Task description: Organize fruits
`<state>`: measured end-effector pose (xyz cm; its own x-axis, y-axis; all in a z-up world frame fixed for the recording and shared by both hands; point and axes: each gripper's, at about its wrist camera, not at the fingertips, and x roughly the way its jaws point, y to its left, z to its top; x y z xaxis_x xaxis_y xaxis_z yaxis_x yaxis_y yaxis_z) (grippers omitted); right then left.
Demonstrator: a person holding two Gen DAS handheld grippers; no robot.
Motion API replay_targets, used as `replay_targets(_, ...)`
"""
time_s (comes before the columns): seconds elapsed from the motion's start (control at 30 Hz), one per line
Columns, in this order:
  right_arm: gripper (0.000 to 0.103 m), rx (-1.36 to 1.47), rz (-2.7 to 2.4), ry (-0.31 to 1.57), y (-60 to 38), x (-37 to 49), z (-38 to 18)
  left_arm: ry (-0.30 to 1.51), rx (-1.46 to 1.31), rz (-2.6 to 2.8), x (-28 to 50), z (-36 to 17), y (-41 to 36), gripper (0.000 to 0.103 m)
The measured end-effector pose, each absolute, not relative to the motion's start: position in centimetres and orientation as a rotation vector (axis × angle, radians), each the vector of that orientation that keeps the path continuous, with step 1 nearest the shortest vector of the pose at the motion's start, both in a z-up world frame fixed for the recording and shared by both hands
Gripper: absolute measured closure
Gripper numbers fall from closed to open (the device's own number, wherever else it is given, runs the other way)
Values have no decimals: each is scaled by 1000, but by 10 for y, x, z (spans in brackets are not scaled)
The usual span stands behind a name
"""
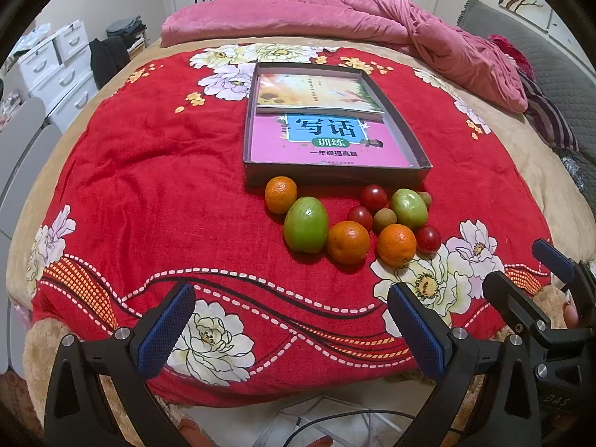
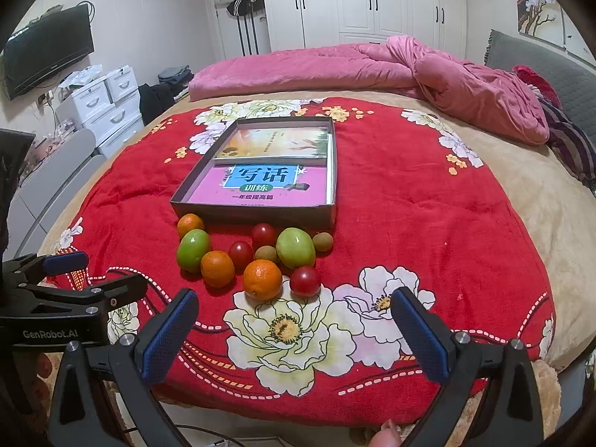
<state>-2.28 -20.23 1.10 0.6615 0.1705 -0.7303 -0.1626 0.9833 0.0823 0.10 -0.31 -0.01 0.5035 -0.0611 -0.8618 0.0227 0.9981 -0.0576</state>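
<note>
Left wrist view: fruits (image 1: 350, 219) lie ahead of both grippers' wide-apart, empty jaws.

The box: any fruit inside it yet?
No. The box holds only two books; all the fruit lies on the blanket before it.

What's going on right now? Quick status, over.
Left gripper and right gripper open, empty, short of the fruits. Fruits loose on the red blanket before the box. Books fill the box.
</note>
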Motion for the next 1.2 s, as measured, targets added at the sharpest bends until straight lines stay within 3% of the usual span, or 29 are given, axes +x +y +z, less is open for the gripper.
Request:
replay_targets(0.47, 0, 10, 197, 833, -205, -17, 7, 1072, -60, -64, 8, -8, 2, 0)
replay_targets(1.0, 0, -73, 184, 964, -211, 41, -50, 1182, -187, -87, 81, -52, 26, 1)
replay_targets(1.2, 0, -85, 202, 964, -210, 46, -55, 1231, -224, -146, 102, -66, 22, 27)
